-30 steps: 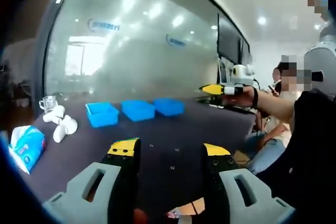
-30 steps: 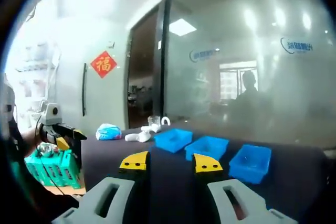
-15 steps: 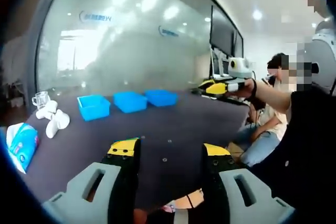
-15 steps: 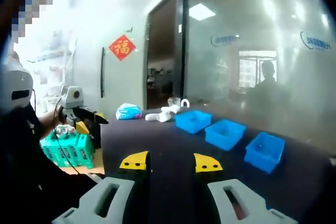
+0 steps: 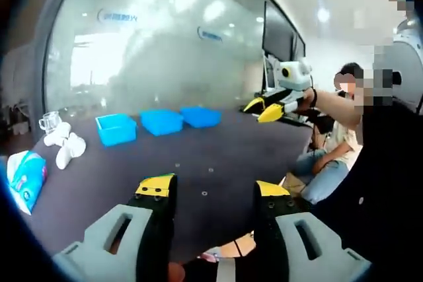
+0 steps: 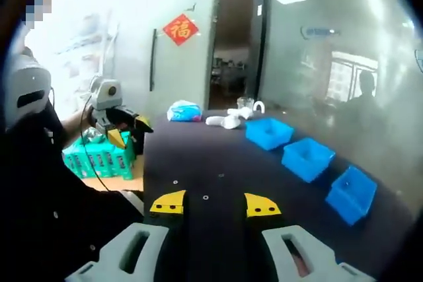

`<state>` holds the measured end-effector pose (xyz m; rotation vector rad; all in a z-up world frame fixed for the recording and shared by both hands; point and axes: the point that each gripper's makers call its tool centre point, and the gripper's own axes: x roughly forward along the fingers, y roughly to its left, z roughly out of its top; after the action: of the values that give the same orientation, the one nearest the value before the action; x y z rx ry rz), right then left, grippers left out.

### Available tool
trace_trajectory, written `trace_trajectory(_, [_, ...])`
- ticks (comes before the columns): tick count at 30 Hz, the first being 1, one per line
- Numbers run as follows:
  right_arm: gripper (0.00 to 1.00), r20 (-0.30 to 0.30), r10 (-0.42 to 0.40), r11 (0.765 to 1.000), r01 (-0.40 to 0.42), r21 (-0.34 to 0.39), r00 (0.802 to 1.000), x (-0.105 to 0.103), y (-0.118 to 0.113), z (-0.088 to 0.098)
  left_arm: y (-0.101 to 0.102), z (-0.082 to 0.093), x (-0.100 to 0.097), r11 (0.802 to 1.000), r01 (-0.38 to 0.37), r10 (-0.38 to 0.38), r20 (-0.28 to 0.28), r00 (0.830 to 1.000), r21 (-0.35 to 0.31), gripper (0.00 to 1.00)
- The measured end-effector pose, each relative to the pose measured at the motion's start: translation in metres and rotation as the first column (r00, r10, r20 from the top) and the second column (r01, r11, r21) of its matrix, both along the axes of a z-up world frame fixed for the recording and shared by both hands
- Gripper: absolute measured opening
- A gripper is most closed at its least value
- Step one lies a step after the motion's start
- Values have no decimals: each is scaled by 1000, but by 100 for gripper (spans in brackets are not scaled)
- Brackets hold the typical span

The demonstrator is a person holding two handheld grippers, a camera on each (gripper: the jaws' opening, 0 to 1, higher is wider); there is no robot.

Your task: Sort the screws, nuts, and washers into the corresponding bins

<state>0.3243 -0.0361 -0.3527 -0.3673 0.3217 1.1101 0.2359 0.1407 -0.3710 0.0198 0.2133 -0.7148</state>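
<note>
Dark tabletop (image 5: 218,146): wide, matte, carrying everything below; seen from the near edge in both views.
Glass wall (image 5: 152,44): frosted, behind the far edge of the table, lit with reflections.
Bins (image 5: 116,128): three blue open trays in a row along the far side, well apart from the loose parts; same row in the right gripper view (image 6: 307,158); contents too shallow-angled to make out.
Left gripper (image 5: 215,189): held above the near edge, yellow-tipped jaws spread with bare table between them, pinching nothing.
Right gripper (image 6: 215,204): also raised over the near edge, jaws spread, empty; seen as well from the left gripper view (image 5: 268,108), held out at the table's right end by a hand.
White pieces (image 5: 63,144): small cluster near the far left corner, beside a clear cup (image 5: 48,123).
Tissue pack (image 5: 25,171): blue and white, at the left edge.
Small parts (image 5: 203,193): a few pale specks scattered mid-table, ahead of both grippers; probably washers or nuts, too small to tell kind.
Step in hand: approach, nothing picked yet, sorting seemingly at its start.
Next move: lower one gripper to the nearest speck, jaws straddling it close to the surface, close gently on a thin flat piece, then carry to the matching bin.
</note>
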Motion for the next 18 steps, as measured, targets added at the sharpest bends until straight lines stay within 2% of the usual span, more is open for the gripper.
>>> trace_trajectory(7, [27, -47, 84, 989, -89, -115, 995, 0, 23, -18, 3, -3, 0, 1000, -14, 14, -6, 1000, 5, 43])
trace_trajectory(18, [27, -109, 175, 940, -199, -277, 978, 9, 55, -50, 14, -10, 0, 999, -43, 43, -13, 999, 4, 43])
